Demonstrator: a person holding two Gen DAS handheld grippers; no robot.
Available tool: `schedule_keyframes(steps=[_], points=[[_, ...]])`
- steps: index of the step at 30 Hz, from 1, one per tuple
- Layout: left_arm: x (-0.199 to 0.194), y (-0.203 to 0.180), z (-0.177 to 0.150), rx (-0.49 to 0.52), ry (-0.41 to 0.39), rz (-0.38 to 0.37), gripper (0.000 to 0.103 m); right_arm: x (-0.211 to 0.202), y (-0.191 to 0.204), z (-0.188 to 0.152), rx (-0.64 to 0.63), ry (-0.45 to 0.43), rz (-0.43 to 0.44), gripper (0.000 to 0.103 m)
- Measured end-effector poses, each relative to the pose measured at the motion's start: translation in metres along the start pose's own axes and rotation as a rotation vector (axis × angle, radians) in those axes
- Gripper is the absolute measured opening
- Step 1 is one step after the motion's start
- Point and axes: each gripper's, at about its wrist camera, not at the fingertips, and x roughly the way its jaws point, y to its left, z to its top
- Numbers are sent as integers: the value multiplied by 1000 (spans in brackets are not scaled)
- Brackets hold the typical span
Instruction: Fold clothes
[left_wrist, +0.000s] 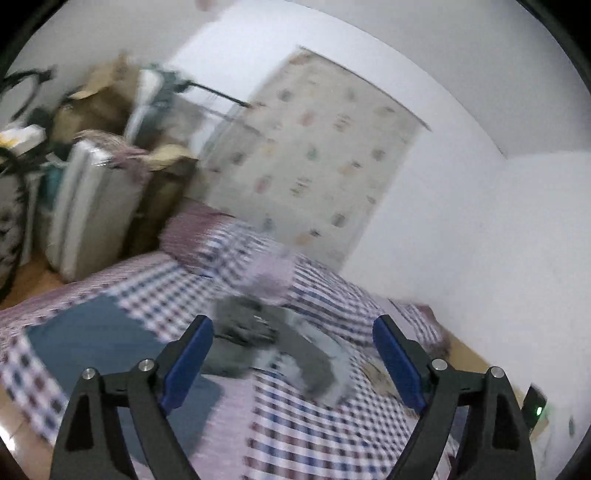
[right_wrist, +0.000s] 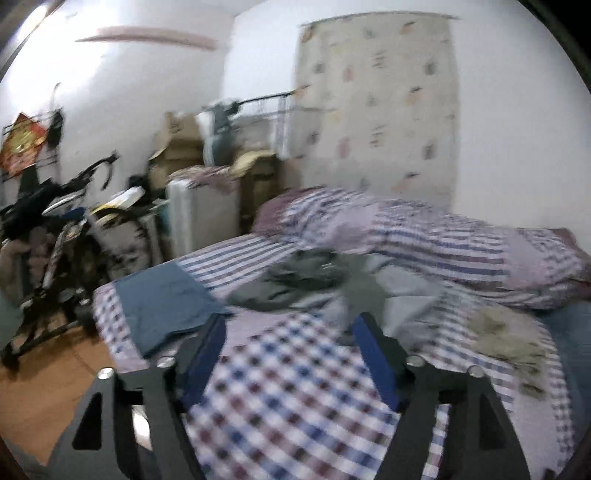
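Both views are smeared by motion blur, so fine detail is lost. In the left wrist view the left gripper (left_wrist: 293, 360) fills the bottom of the frame, its blue-padded fingers (left_wrist: 188, 363) spread wide with nothing between them; the checked bedspread (left_wrist: 317, 424) shows through the gap. The right gripper (right_wrist: 290, 360) sits likewise at the bottom of the right wrist view, fingers (right_wrist: 375, 363) standing well apart and holding nothing.

The clothes lie on the bed, clear of both grippers. A folded blue garment (left_wrist: 92, 343) lies flat at the lower left of the left view, near the bed's edge; in the right view the same blue piece (right_wrist: 166, 306) is at centre left, just above the left finger. A crumpled dark grey garment (left_wrist: 243, 328) sits in a heap at the centre of the left view, lying partly over a paler grey-blue piece (left_wrist: 332, 365) (where one ends and the other begins is hard to tell through the blur). In the right view that grey heap (right_wrist: 306, 280) is at centre frame, above the fingers. A rumpled olive-tan cloth (right_wrist: 506, 332) lies at the right of that view.

A bundled checked quilt (right_wrist: 443, 236) runs along the far side of the bed. Behind it hangs a patterned curtain (right_wrist: 380, 103) on the white wall. A pale suitcase (left_wrist: 92, 206) and cardboard boxes (left_wrist: 96, 99) stand at the left beside the bed.
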Motion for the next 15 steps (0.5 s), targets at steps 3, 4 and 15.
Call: schedule_keyframes(steps=[3, 4, 15], points=[[29, -60, -15, 35, 58, -72, 91, -38, -46, -6, 38, -41, -76, 83], [41, -79, -20, 37, 82, -98, 91, -50, -62, -9, 58, -49, -93, 84], [145, -234, -93, 54, 351, -323, 91, -156, -204, -38, 278, -195, -331, 93]])
